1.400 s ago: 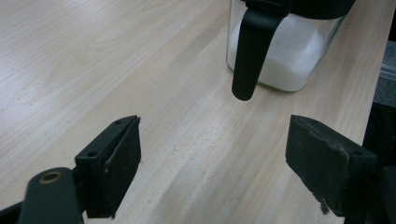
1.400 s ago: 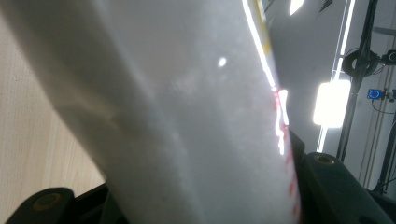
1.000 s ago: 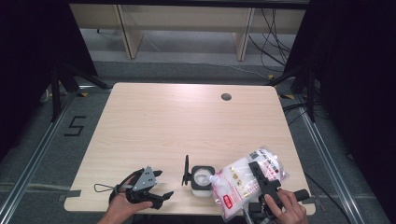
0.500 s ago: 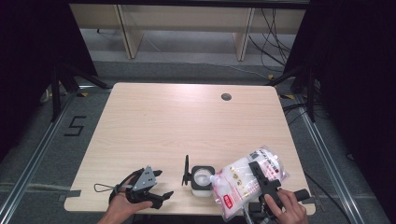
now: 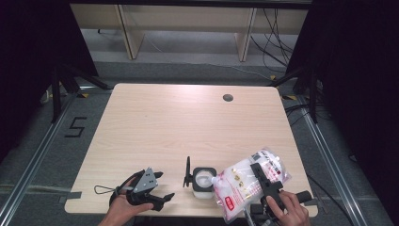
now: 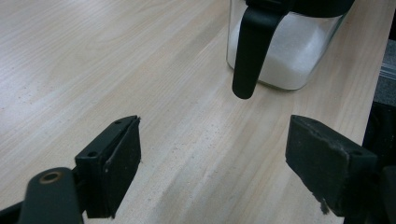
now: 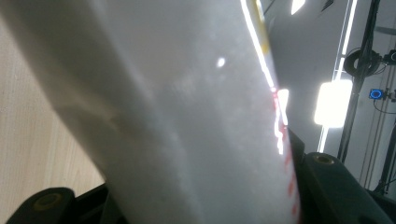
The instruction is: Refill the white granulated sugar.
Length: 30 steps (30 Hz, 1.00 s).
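A clear square container (image 5: 204,181) holding white powder stands near the table's front edge, its black lid (image 5: 187,171) flipped up on the left side. A plastic bag (image 5: 244,183) of white granules, printed in red, is tilted with its spout at the container's rim. My right gripper (image 5: 264,178) is shut on the bag, and in the right gripper view the bag (image 7: 187,116) bulges between the jaws. My left gripper (image 5: 164,184) rests open on the table left of the container, with nothing between its jaws. From the left gripper (image 6: 215,163) I see the container (image 6: 285,56) and its lid (image 6: 252,46) just ahead.
The light wooden table (image 5: 188,122) has a round cable hole (image 5: 228,98) at the back right. Wooden shelving (image 5: 183,19) stands beyond the table's far edge. Dark stands and cables flank both sides. The container and bag sit close to the front edge.
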Each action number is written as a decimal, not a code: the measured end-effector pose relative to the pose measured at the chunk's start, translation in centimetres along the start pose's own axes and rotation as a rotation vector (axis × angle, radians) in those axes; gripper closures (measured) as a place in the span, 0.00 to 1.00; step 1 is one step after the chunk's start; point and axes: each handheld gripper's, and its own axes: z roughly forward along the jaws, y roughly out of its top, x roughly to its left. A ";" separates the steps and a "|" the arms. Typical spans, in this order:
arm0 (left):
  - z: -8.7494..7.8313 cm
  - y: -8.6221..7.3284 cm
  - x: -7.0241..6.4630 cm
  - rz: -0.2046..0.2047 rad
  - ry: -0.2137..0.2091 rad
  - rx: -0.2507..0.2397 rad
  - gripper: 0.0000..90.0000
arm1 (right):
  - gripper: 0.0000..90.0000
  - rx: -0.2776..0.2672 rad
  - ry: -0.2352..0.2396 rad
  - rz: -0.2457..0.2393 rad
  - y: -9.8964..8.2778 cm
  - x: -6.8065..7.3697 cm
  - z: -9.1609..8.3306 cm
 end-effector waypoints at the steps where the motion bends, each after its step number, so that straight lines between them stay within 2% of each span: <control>1: 0.0 0.0 0.1 0.009 -0.001 -0.001 0.20 | 0.62 -0.002 0.000 0.001 0.0 0.0 0.0; 2: -0.1 0.1 0.2 0.035 0.006 0.011 0.20 | 0.62 -0.007 0.001 -0.004 0.0 0.0 0.0; 3: -0.1 0.1 0.2 0.036 0.007 0.013 0.20 | 0.62 -0.009 -0.009 -0.009 0.0 -0.1 0.1; 4: -0.1 0.0 0.0 0.003 0.007 0.019 0.20 | 0.62 -0.007 -0.008 -0.007 0.0 -0.1 0.1; 5: -0.1 0.0 0.1 0.011 -0.001 0.023 0.20 | 0.62 -0.008 -0.002 -0.008 0.0 -0.1 0.0; 6: 0.0 0.0 -0.1 -0.005 0.000 0.003 0.20 | 0.62 -0.003 0.005 0.017 0.0 0.1 0.0; 7: 0.0 0.0 0.0 -0.005 0.000 0.000 0.20 | 0.62 -0.009 0.001 0.012 0.0 0.1 0.0; 8: -0.1 0.0 0.0 0.002 0.008 0.015 0.20 | 0.62 -0.004 0.002 0.020 0.0 0.1 0.0; 9: -0.1 0.0 0.0 0.001 0.009 0.015 0.20 | 0.62 -0.011 -0.005 -0.007 0.1 -0.1 0.1; 10: -0.1 0.0 0.0 0.007 0.003 0.020 0.20 | 0.62 -0.005 0.009 0.019 0.0 0.1 0.1; 12: 0.0 0.0 0.0 -0.006 -0.001 0.001 0.20 | 0.62 -0.005 0.009 0.027 0.0 0.2 0.0; 13: 0.0 0.0 0.0 0.004 0.003 0.003 0.20 | 0.62 -0.004 0.012 0.023 0.0 0.2 0.0; 14: -0.1 0.1 0.2 0.033 0.004 0.011 0.20 | 0.62 -0.010 0.002 0.003 0.1 0.0 0.1; 15: 0.0 0.0 0.0 -0.002 -0.001 0.013 0.20 | 0.62 -0.011 0.002 -0.004 0.1 -0.1 0.1; 18: 0.0 0.0 0.0 -0.002 0.000 0.002 0.20 | 0.62 -0.012 -0.002 -0.002 0.0 0.0 0.1; 20: 0.0 0.1 0.2 0.029 0.002 0.005 0.20 | 0.62 -0.012 -0.004 -0.003 0.0 -0.1 0.1; 21: 0.0 0.0 0.0 0.002 0.000 0.012 0.20 | 0.62 -0.006 -0.003 -0.003 0.0 -0.1 0.0; 22: 0.0 0.0 0.0 0.000 -0.002 0.009 0.20 | 0.62 -0.008 -0.006 -0.002 0.0 -0.1 0.0; 24: 0.0 0.0 0.0 0.001 0.000 0.000 0.20 | 0.62 -0.009 -0.011 -0.005 -0.1 -0.2 0.0; 25: -0.1 0.1 0.1 0.016 0.007 0.022 0.20 | 0.62 -0.003 -0.005 -0.009 0.0 -0.2 0.0; 26: 0.0 0.0 0.0 0.002 0.004 0.013 0.20 | 0.62 0.003 -0.001 -0.013 0.0 -0.2 0.0; 29: 0.0 0.0 0.0 -0.005 -0.001 0.002 0.20 | 0.62 0.000 0.000 -0.019 0.0 -0.2 0.0; 30: -0.1 0.1 0.1 0.012 0.007 0.019 0.20 | 0.62 0.001 0.003 -0.019 0.0 -0.1 0.0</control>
